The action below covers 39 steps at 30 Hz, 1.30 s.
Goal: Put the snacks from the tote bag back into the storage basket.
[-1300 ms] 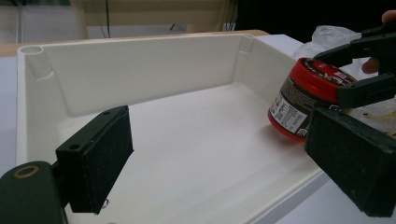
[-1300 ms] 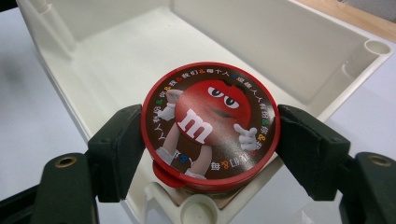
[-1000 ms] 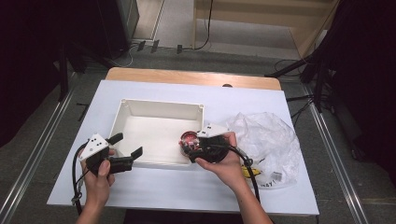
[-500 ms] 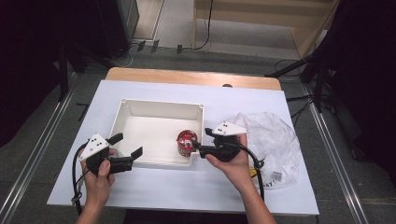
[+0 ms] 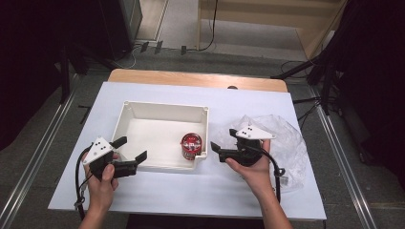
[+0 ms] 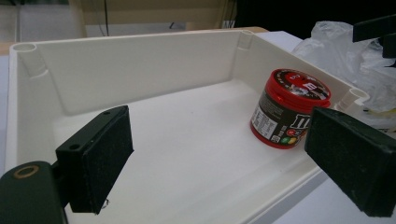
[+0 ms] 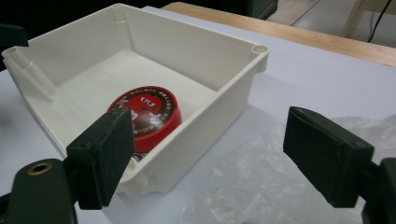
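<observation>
The candy tub (image 5: pixel 191 145) was a short round container with a red lid and a dark label band around its side; the lid carried a printed picture in red, black and white, and small print ran down the label. It stood upright inside the white bin (image 5: pixel 129 125), in the bin's near right corner, close to the right wall and the near wall. In the left gripper view the candy tub (image 6: pixel 289 108) sat on the bin floor with its lid slightly tilted toward the camera, and the bin's (image 6: pixel 140 70) far wall rose behind it. In the right gripper view the candy tub (image 7: pixel 148 114) showed its lid just over the bin's (image 7: pixel 219 112) near wall.

The right gripper (image 5: pixel 218 154) hung outside the bin, just beside its right wall and over the bench's white top, near the crumpled clear plastic bag (image 5: pixel 286 143) by the right edge. Its jaws had just been opening; they stood wide apart with nothing between them and touched nothing, the tub free of them.

The left gripper (image 5: pixel 130 148) was at the bin's near left corner, its jaws spread wide across the near wall, holding nothing; whether a jaw touched the wall I cannot tell.
</observation>
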Motion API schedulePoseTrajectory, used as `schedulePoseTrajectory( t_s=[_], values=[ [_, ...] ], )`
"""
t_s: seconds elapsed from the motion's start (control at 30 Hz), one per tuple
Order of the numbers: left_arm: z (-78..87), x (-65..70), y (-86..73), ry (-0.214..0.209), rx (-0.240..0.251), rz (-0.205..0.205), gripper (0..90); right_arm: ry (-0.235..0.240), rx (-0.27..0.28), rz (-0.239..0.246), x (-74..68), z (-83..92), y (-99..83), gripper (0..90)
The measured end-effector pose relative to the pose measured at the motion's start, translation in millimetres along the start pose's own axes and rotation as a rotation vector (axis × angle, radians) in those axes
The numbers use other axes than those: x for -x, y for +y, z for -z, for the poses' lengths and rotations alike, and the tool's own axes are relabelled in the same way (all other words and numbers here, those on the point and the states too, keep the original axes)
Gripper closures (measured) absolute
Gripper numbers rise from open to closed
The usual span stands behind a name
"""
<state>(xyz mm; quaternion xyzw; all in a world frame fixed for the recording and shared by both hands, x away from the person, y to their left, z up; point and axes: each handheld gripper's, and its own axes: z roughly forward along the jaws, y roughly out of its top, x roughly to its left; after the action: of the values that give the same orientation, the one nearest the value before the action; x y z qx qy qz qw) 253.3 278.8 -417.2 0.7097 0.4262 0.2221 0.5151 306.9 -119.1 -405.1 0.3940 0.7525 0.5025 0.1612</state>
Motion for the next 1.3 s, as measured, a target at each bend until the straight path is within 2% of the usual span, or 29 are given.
schedulePoseTrajectory(
  t_s=[0.93, 1.3],
  values=[
    [-1.9, 1.0, -2.0, 0.002, -0.011, -0.004, 8.2, -0.073, 0.018, -0.044, 33.0, 34.4, -18.2, 16.3],
    [-2.7, 2.1, -2.0, -0.001, -0.01, -0.005, 8.2, -0.108, 0.023, -0.082, 48.9, 47.0, -28.8, 16.2]
  ],
)
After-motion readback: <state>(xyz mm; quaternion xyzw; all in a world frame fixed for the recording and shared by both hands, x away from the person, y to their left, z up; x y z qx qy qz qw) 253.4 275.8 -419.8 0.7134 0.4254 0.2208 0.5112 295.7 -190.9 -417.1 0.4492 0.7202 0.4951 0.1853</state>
